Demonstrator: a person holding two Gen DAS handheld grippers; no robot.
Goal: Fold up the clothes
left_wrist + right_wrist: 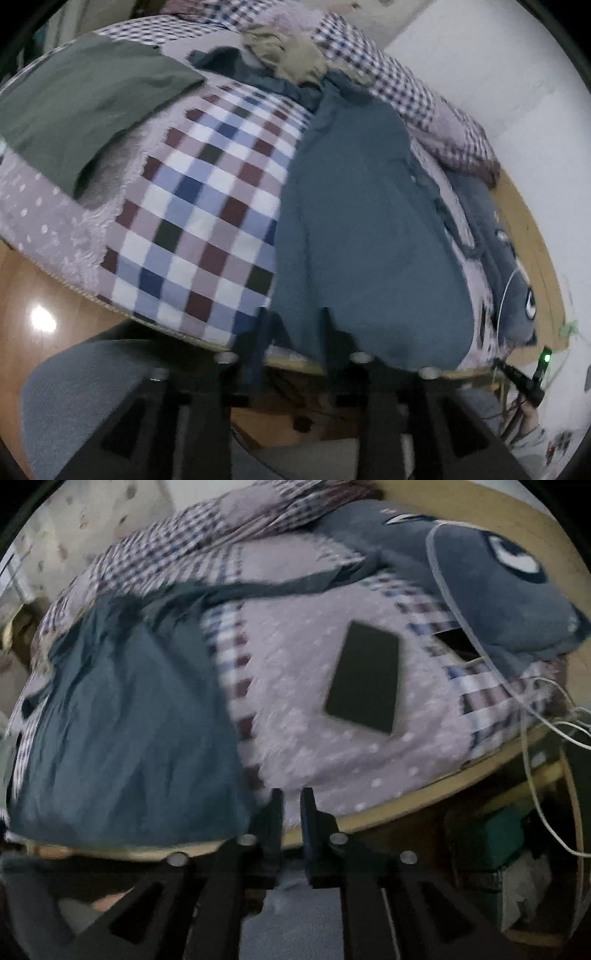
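Hovering at the near edge of the checked bed cover, my left gripper is gaping, straddling the hem of the teal garment (clamped or not, I cannot tell). My right gripper is standing slightly parted, empty, beside that garment; a black phone, white cables and a grey plush pillow are crowding the cover beyond it.

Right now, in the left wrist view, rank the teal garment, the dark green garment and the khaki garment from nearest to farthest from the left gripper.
1. Teal garment: its near edge lies right at the left gripper, draped over the bed edge.
2. Dark green garment: off to the left, farther up the bed.
3. Khaki garment: crumpled at the far end.
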